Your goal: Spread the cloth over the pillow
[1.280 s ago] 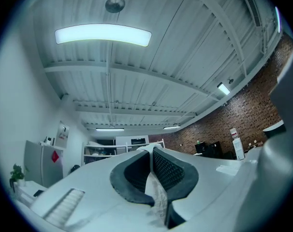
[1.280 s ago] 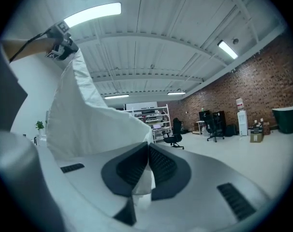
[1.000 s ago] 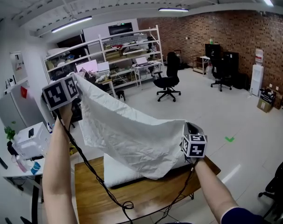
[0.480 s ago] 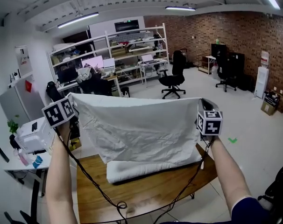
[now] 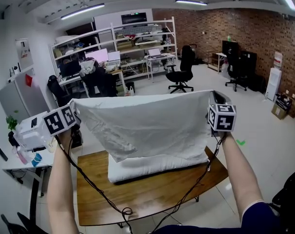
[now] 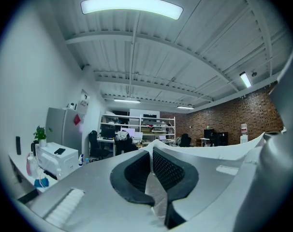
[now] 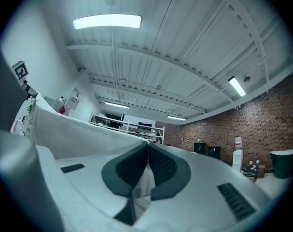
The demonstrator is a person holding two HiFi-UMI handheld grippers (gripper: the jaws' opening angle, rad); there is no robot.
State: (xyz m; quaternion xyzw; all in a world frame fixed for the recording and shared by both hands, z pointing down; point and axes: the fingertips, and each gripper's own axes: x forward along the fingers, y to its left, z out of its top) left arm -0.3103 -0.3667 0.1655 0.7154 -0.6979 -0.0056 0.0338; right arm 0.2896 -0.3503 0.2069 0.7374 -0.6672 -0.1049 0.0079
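I hold the white cloth point(image 5: 142, 123) stretched out in the air just above the pillow point(image 5: 152, 165) on the tabletop point(image 5: 138, 199), one top corner pinched tight in my left hand-held gripper point(image 6: 151, 152) and one in my right hand-held gripper point(image 7: 148, 150), so next I think I must lay it down flat.

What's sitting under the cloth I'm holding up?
The white pillow on the wooden table; only its near side shows below the hanging cloth. Its top and far side are covered.
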